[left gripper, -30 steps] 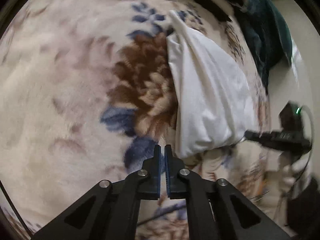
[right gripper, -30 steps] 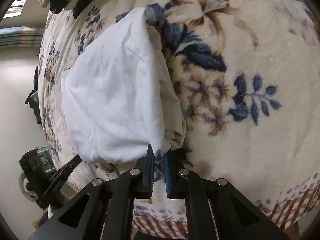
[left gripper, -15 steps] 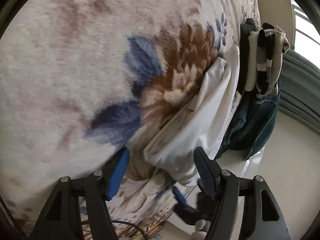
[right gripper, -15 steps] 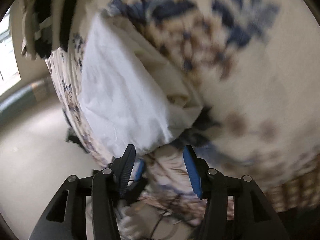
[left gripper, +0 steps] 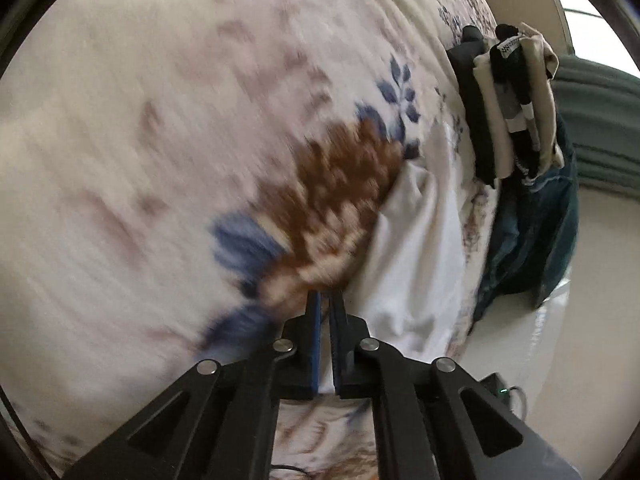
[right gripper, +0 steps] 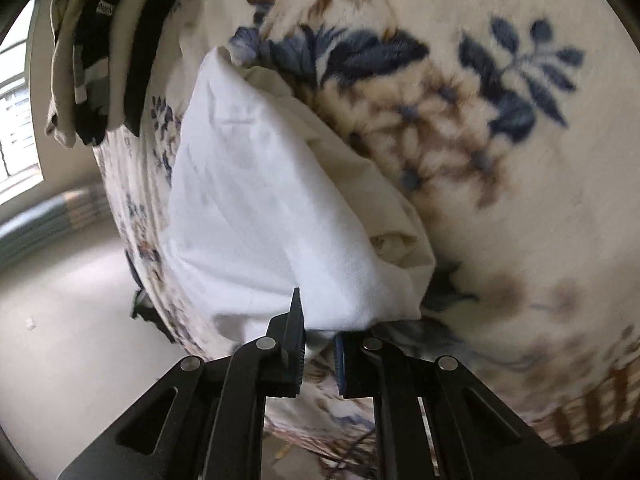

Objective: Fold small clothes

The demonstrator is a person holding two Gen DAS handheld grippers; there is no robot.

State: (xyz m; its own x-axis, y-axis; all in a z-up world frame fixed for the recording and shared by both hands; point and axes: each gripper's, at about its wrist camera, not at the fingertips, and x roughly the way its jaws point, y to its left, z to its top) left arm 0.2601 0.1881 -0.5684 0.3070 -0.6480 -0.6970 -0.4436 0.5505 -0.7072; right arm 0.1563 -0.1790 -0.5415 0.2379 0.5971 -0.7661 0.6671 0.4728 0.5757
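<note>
Right fingers (right gripper: 298,316) closing, grip on white cloth (right gripper: 260,216) unclear

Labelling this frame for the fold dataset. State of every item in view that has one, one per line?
white garment: partly folded, rumpled, lying on the blanket.
floral blanket: spread out under the garment.
stack of clothes: folded, at the blanket's edge.
left gripper: jaws shut, tips at the garment's edge; grip on cloth not clear.
right gripper: jaws closing on the garment's near edge.
</note>
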